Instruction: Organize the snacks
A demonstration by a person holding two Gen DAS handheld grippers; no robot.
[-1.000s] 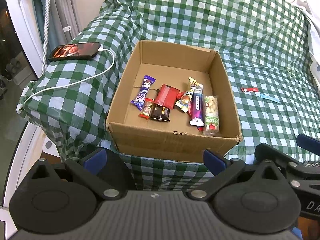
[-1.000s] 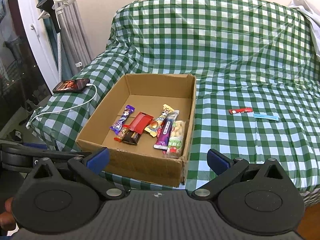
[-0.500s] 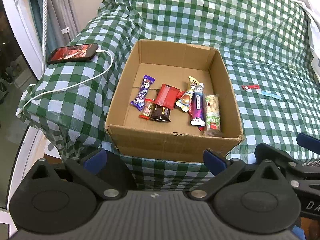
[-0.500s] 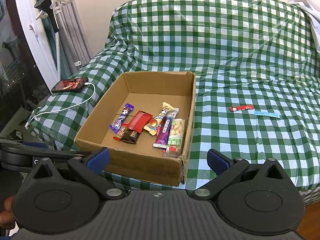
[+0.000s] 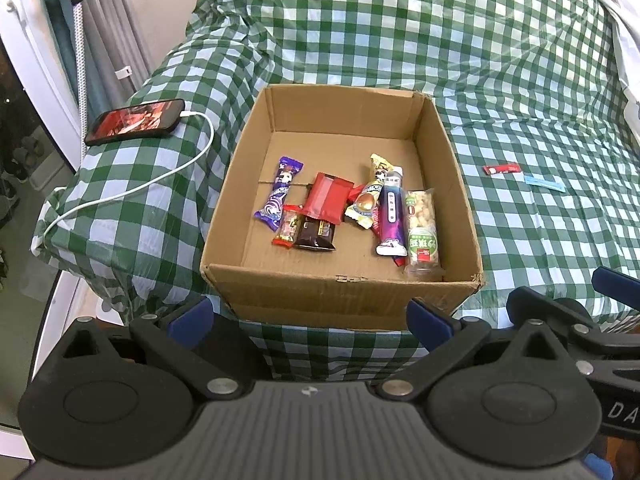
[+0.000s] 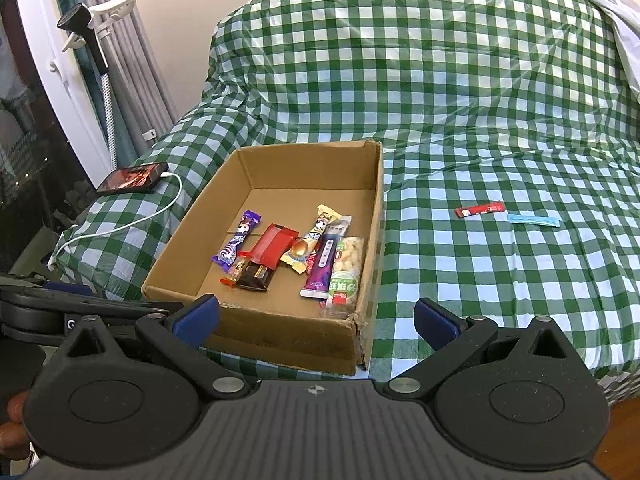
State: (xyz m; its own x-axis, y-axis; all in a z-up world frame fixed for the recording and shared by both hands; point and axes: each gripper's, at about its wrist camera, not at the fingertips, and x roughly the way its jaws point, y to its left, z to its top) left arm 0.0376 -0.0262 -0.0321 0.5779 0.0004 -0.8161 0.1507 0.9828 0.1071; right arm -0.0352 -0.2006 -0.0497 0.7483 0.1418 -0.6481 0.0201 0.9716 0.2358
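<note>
On the green-checked bed (image 6: 460, 80), a cardboard box (image 5: 344, 296) holds most of the snacks: purple bar (image 5: 278, 194), red packet (image 5: 326, 199), peanut pack (image 5: 421, 226). Two strays lie on the cover well right of the box: a red stick sachet (image 6: 479, 211) and, just beside it, a blue sachet (image 6: 533, 220). Left gripper (image 5: 308, 314) and right gripper (image 6: 316, 314) hover at the near edge, fingers spread wide, holding nothing. Judged step: reach for the strays; the right gripper must travel right and pinch flat.
</note>
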